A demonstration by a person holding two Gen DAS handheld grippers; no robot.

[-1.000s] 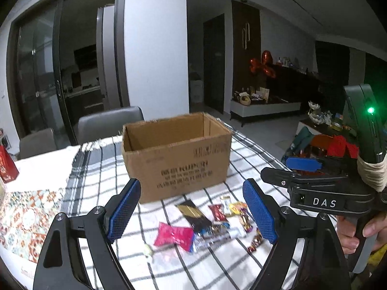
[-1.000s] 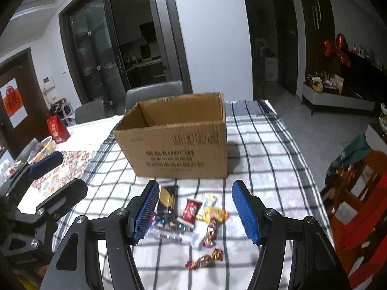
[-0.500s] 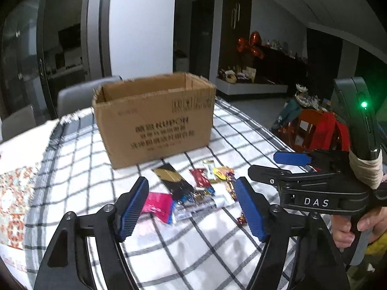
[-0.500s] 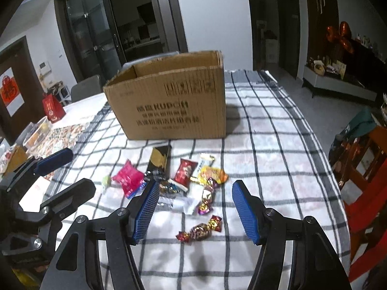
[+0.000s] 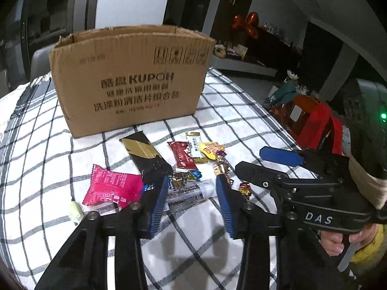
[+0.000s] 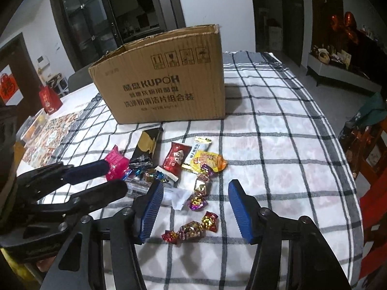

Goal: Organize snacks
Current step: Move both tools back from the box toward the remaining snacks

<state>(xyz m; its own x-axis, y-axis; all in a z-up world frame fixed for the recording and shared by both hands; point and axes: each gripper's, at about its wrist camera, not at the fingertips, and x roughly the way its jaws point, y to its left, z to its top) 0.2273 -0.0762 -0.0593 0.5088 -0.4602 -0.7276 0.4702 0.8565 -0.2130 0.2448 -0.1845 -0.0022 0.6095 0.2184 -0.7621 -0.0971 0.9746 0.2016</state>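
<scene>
A cardboard box point(image 6: 167, 77) stands open on the checked desk point(image 6: 278, 145). In front of the box lie scattered snacks point(image 6: 183, 162). The right gripper point(image 6: 193, 207) hovers spread wide above foil candies point(image 6: 193, 227), nearer than the box.

Both tools close in on the scattered snacks

Over one second the left tool point(image 5: 192, 201) drops from above the cardboard box point(image 5: 130, 79) toward the counter point(image 5: 241, 111), its blue pads narrowing from a wide spread to a tighter gap that now frames the clear-wrapped packet point(image 5: 191, 192) beside the pink packet point(image 5: 112, 188). The right tool point(image 6: 193, 207) also comes lower and nearer, so the foil-wrapped candy point(image 6: 192, 228) now lies between its open pads. The box, earlier seen from above with its interior showing, now looms with only its printed side facing.
</scene>
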